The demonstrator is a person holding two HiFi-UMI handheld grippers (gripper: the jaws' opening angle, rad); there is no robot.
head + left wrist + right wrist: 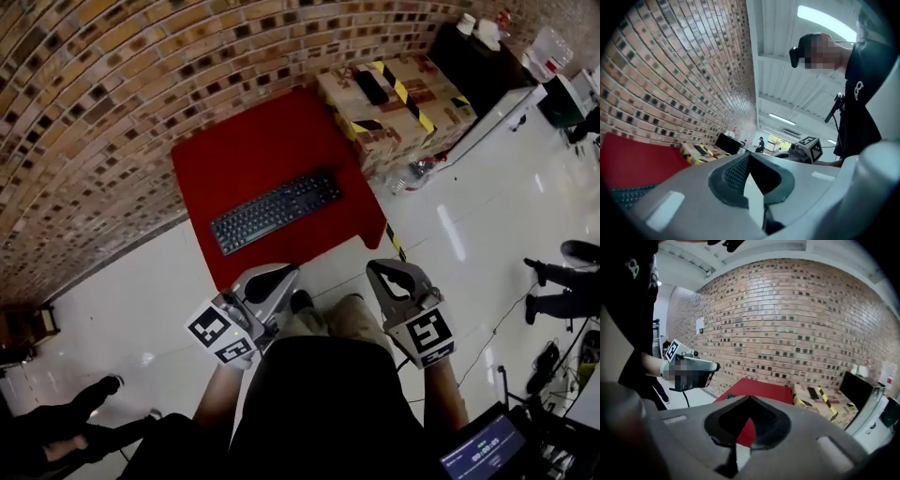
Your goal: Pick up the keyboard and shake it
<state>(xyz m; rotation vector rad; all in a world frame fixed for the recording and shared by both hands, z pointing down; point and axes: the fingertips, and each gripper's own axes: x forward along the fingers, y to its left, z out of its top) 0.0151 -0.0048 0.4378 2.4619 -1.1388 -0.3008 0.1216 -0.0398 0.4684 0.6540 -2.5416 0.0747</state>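
Keyboard (277, 211) lying on red table (253, 141), well ahead of left gripper (284, 273) and right gripper (380, 269), both clenched empty.

Surfaces: keyboard (277, 210) matt black plastic, on a matt red cloth-like table cover (253, 141); floor (487, 220) glossy white and smooth; wall (112, 94) rough brick; box (427, 89) dull brown cardboard.
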